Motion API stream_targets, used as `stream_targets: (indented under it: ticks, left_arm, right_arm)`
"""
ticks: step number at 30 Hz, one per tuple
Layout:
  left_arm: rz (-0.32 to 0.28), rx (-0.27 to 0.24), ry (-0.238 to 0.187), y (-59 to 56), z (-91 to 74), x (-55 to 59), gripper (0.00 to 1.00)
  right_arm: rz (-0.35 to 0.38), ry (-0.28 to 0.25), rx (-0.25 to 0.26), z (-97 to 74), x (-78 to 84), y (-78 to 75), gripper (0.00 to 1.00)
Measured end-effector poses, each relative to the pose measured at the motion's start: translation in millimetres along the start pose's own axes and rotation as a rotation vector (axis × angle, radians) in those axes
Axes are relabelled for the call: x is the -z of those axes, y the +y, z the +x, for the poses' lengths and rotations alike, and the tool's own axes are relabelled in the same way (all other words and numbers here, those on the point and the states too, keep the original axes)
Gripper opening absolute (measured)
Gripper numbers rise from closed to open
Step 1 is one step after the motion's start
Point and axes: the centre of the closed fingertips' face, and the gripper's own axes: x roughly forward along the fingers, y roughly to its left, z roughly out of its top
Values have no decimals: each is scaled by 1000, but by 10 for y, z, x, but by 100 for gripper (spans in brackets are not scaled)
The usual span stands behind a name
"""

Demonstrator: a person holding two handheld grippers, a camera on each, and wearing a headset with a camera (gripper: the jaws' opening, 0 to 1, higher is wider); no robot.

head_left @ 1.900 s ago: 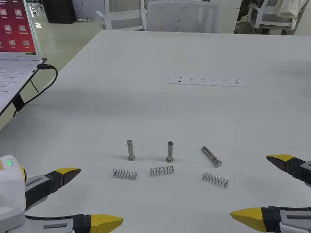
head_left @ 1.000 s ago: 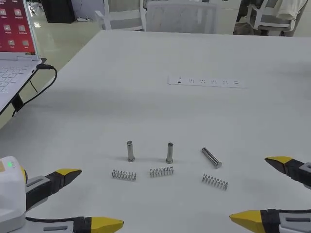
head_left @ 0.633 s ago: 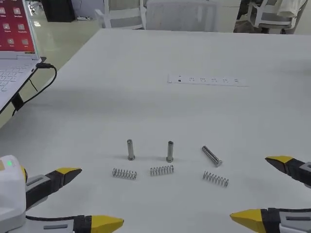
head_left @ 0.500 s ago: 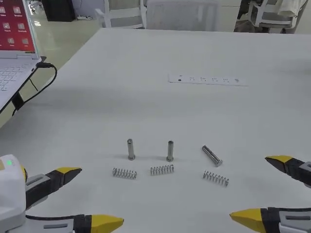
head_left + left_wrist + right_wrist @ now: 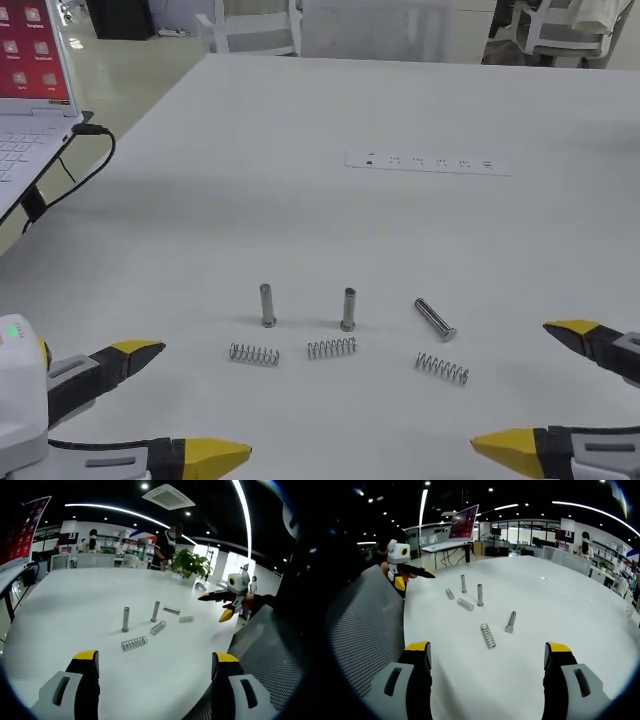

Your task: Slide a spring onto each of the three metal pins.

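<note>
Three metal pins are on the white table: the left pin (image 5: 266, 305) and middle pin (image 5: 348, 310) stand upright, the right pin (image 5: 435, 320) lies on its side. In front of each lies a spring: left spring (image 5: 253, 354), middle spring (image 5: 331, 347), right spring (image 5: 442, 368). My left gripper (image 5: 175, 405) is open at the near left edge, well short of the left spring (image 5: 134, 643). My right gripper (image 5: 545, 385) is open at the near right, with the right spring (image 5: 488, 635) and the lying pin (image 5: 510, 622) ahead of it. Neither holds anything.
A white power strip (image 5: 428, 164) lies flush in the table further back. A laptop (image 5: 30, 95) with a black cable (image 5: 75, 175) sits at the far left on another desk. White chairs (image 5: 255, 25) stand beyond the table's far edge.
Only the head camera has shifted slightly; pins, springs and both grippers stay where they were.
</note>
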Motion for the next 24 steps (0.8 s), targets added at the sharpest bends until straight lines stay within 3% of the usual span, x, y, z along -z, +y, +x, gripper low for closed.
stream_targets:
  ticks: [24]
  left_arm:
    - [-2, -9, 1, 13, -9, 4, 90]
  right_arm:
    - [-6, 0, -4, 7, -26, -46, 94]
